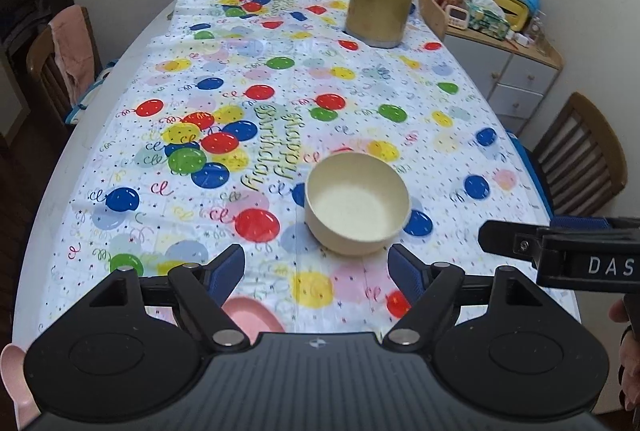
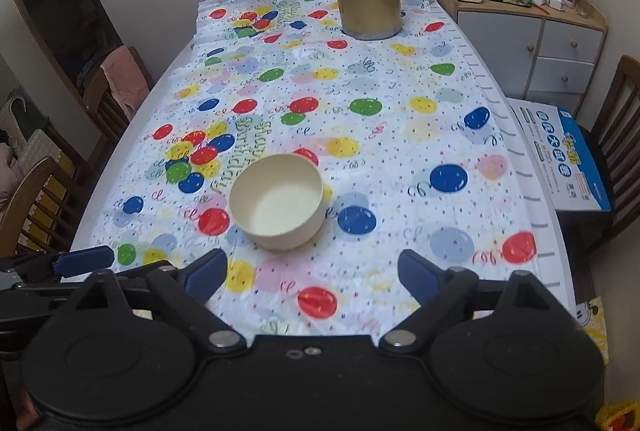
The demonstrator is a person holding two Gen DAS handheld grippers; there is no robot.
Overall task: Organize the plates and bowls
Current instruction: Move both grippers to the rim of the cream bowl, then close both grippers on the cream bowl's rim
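Both grippers — left gripper (image 1: 316,267) and right gripper (image 2: 312,271) — are released; the cream bowl (image 1: 357,203) just ahead may slide on the thin tablecloth (image 1: 248,71) if nudged.

Tablecloth (image 1: 360,79) carries "Happy Birthday" in looping gold script, printed upside down to both cameras, near table centre beside a balloon cluster; a second, smaller copy sits at the far end, legible only as the same script. Right gripper (image 1: 560,251), seen from the left wrist view, bears white capitals "DAS", cut off by the frame edge. Blue-and-white box (image 2: 560,159) on the chair at right shows large East Asian characters, too distorted to read.
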